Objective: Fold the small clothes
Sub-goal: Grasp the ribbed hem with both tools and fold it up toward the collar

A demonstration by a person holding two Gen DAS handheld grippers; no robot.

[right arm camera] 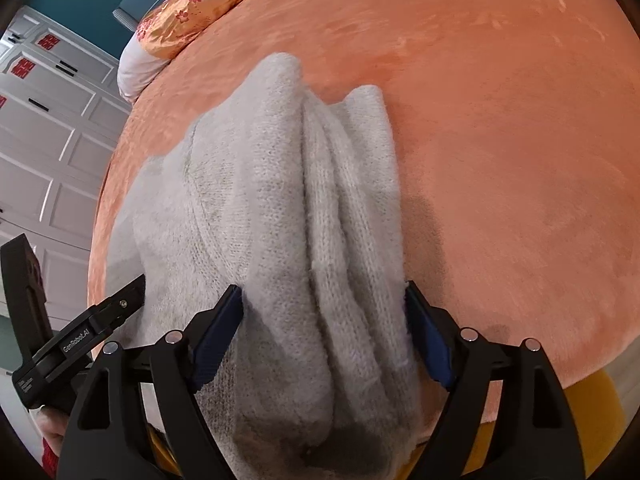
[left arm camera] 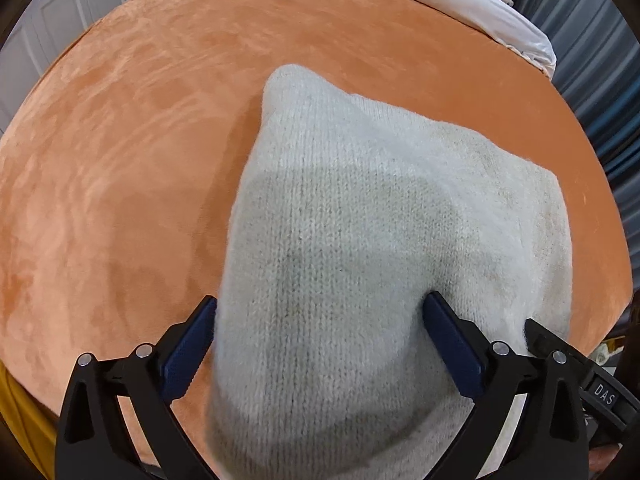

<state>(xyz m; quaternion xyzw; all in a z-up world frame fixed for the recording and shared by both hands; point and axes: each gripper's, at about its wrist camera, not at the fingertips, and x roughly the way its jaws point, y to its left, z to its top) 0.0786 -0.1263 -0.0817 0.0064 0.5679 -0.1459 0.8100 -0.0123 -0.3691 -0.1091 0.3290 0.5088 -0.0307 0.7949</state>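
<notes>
While the grey knitted garment (left arm camera: 360, 248) is lying bunched on the orange bed (left arm camera: 120, 160), the left gripper (left arm camera: 320, 320) and right gripper (right arm camera: 324, 312) are straddling it released; flatten its ridges before folding.

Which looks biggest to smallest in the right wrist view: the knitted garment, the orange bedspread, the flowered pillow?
1. Orange bedspread
2. Knitted garment, though it lies close to the camera, which enlarges it
3. Flowered pillow, far off and cut by the frame
</notes>
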